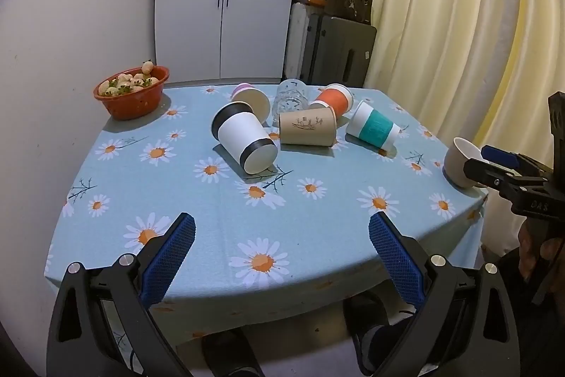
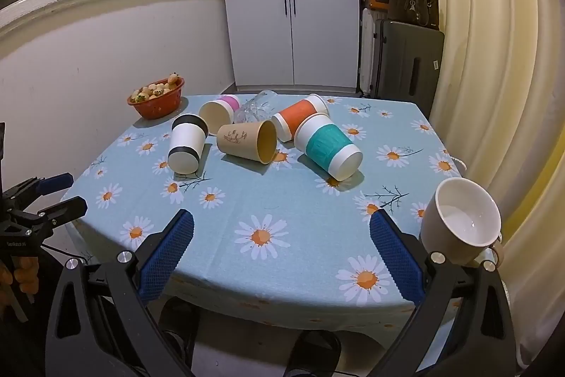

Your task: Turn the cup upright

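Left gripper: tongs apart, empty, frame bottom; right gripper: likewise apart; white mug: upright, lower right at table edge; paper cups: toppled, clustered centre; risk: a grazed cup rolling into neighbours.

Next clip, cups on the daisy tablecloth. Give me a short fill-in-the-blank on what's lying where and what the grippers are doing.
1. The teal-banded cup lies on its ____.
2. The red bowl holds ____.
3. The beige mug stands near the table's ____ edge.
4. Both the left gripper and right gripper are ____.

Missing words: side; strawberries; right; open
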A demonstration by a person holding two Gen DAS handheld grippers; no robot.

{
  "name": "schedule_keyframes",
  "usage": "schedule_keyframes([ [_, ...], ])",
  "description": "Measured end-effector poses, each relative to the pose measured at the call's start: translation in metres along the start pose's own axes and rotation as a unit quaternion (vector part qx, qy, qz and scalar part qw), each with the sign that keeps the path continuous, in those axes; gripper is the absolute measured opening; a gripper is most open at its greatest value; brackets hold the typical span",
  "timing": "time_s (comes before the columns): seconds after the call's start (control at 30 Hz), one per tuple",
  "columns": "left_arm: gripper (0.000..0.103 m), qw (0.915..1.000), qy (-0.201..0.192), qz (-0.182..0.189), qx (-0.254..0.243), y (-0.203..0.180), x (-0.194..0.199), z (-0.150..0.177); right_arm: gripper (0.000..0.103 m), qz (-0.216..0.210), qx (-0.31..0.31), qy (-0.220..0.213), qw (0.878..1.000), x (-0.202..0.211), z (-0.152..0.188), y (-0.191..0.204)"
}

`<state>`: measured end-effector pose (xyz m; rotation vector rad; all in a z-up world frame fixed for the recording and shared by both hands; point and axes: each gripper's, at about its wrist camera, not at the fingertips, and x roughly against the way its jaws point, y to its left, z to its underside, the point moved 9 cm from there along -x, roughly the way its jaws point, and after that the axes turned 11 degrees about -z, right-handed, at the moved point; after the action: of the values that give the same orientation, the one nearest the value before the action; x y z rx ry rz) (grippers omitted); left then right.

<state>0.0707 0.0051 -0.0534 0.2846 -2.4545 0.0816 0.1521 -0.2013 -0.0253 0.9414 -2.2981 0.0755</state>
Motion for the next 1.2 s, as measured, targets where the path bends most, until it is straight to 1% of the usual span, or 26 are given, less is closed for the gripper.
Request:
schedule_keyframes([
  [1.2, 0.096, 1.0000, 0.000, 0.002, -0.001, -0.0011, -0.0012, 0.0022, 0.099, 0.004, 0.012, 0.011, 1.000, -0.0035, 0.0048, 0.0023],
])
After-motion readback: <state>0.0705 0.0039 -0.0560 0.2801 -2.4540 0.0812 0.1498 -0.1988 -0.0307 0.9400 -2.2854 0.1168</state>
